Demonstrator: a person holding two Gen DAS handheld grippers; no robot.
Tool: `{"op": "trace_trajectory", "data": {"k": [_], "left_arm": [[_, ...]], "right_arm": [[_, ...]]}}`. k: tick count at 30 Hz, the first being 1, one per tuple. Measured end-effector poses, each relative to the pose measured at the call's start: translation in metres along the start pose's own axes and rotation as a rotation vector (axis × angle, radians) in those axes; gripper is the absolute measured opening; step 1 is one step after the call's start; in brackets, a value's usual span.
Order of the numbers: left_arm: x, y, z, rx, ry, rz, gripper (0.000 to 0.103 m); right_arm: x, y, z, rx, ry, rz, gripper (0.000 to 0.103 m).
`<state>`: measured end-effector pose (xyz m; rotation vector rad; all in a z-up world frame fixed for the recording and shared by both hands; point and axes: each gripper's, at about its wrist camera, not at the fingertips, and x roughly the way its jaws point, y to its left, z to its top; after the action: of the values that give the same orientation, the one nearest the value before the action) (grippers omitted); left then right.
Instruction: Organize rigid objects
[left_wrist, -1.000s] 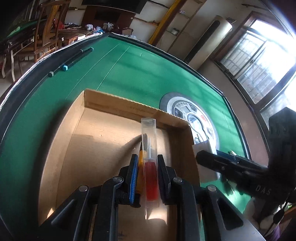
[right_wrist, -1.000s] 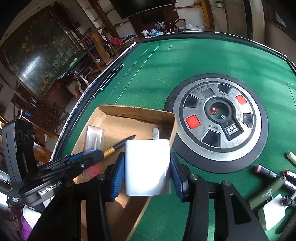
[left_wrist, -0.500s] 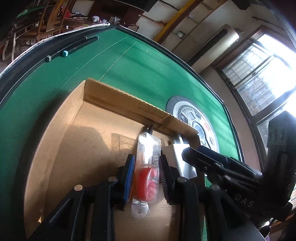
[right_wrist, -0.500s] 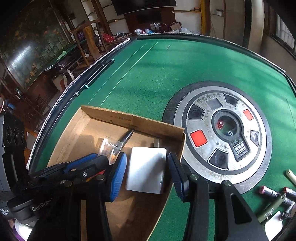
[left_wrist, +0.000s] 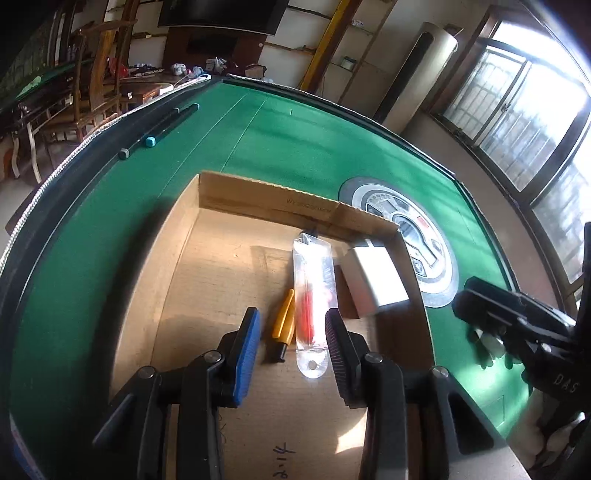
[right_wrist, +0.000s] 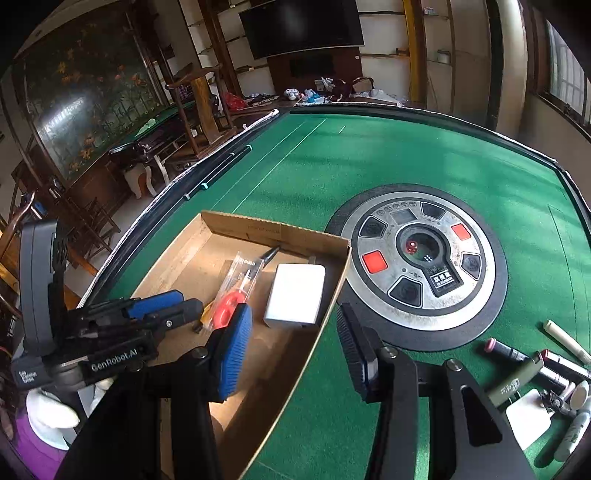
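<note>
A shallow cardboard box (left_wrist: 258, 199) (right_wrist: 236, 225) sits on the green table. In it lie a clear plastic case with red contents (left_wrist: 312, 295) (right_wrist: 236, 288), a yellow-and-black pen (left_wrist: 283, 321), and a white charger block (left_wrist: 373, 277) (right_wrist: 295, 295). My left gripper (left_wrist: 291, 343) is open just above the box floor, its fingers either side of the case's near end and the pen. My right gripper (right_wrist: 291, 354) is open and empty, raised above the box's right wall, behind the charger.
A round metal dice console (right_wrist: 417, 258) (left_wrist: 410, 229) is set in the table right of the box. Several lipsticks, tubes and a white pad (right_wrist: 535, 373) lie at the right. Two dark sticks (left_wrist: 159, 125) lie by the far left rail.
Both grippers opened. The left let go of the clear case and the right let go of the white charger; both now lie in the box. Both grippers drew back.
</note>
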<state>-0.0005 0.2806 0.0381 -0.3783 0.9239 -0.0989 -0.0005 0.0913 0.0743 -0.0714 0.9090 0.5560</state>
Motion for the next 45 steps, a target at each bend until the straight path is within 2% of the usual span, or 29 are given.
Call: {"op": "trace_trajectory", "data": {"k": [6, 7, 9, 12, 13, 15, 17, 18, 21, 23, 26, 30, 34, 35, 36, 38, 42, 45], "left_arm": [[0.024, -0.015, 0.005, -0.039, 0.039, -0.044, 0.037], [0.030, -0.019, 0.006, -0.042, 0.060, -0.068, 0.037], [0.035, -0.030, 0.005, -0.035, 0.091, -0.171, 0.040], [0.021, -0.036, 0.007, -0.013, 0.056, -0.238, 0.043], [0.015, -0.034, 0.009, -0.018, 0.043, -0.223, 0.043], [0.007, -0.030, 0.010, 0.006, 0.016, -0.085, 0.043], [0.003, -0.029, 0.009, 0.090, 0.001, 0.050, 0.044], [0.003, -0.028, 0.007, 0.118, 0.003, 0.085, 0.044], [0.012, -0.027, 0.002, 0.200, 0.050, 0.134, 0.040], [0.022, -0.030, -0.001, 0.233, 0.086, 0.150, 0.026], [0.041, -0.034, -0.002, 0.268, 0.133, 0.183, 0.026], [0.053, -0.050, 0.001, 0.322, 0.137, 0.244, 0.026], [0.057, -0.056, 0.003, 0.357, 0.163, 0.259, 0.027], [0.056, -0.054, 0.005, 0.337, 0.167, 0.248, 0.018], [0.055, -0.052, 0.006, 0.317, 0.171, 0.243, 0.013], [0.045, -0.049, 0.004, 0.297, 0.121, 0.260, 0.012], [0.000, -0.043, 0.003, 0.208, 0.019, 0.164, 0.011], [-0.047, -0.051, -0.004, 0.220, -0.071, 0.122, 0.009]], "right_arm": [[-0.011, -0.007, -0.021, 0.036, -0.004, 0.045, 0.048], [-0.014, -0.009, -0.025, 0.045, -0.009, 0.049, 0.048], [-0.020, -0.016, -0.031, 0.069, -0.016, 0.055, 0.048], [-0.028, -0.031, -0.041, 0.106, -0.020, 0.061, 0.052], [-0.031, -0.036, -0.044, 0.113, -0.023, 0.058, 0.052], [-0.037, -0.046, -0.050, 0.127, -0.036, 0.049, 0.052], [-0.041, -0.056, -0.057, 0.144, -0.050, 0.037, 0.052], [-0.042, -0.062, -0.060, 0.157, -0.053, 0.036, 0.052], [-0.041, -0.077, -0.070, 0.203, -0.053, 0.044, 0.053], [-0.038, -0.086, -0.074, 0.235, -0.048, 0.053, 0.053], [-0.035, -0.095, -0.079, 0.262, -0.042, 0.061, 0.053], [-0.038, -0.099, -0.083, 0.275, -0.049, 0.060, 0.052], [-0.039, -0.100, -0.087, 0.285, -0.048, 0.064, 0.052], [-0.039, -0.100, -0.089, 0.288, -0.046, 0.063, 0.052], [-0.039, -0.100, -0.090, 0.290, -0.044, 0.062, 0.052], [-0.040, -0.101, -0.092, 0.292, -0.040, 0.058, 0.052], [-0.050, -0.105, -0.098, 0.298, -0.054, 0.051, 0.052], [-0.064, -0.114, -0.103, 0.319, -0.080, 0.049, 0.053]]}}
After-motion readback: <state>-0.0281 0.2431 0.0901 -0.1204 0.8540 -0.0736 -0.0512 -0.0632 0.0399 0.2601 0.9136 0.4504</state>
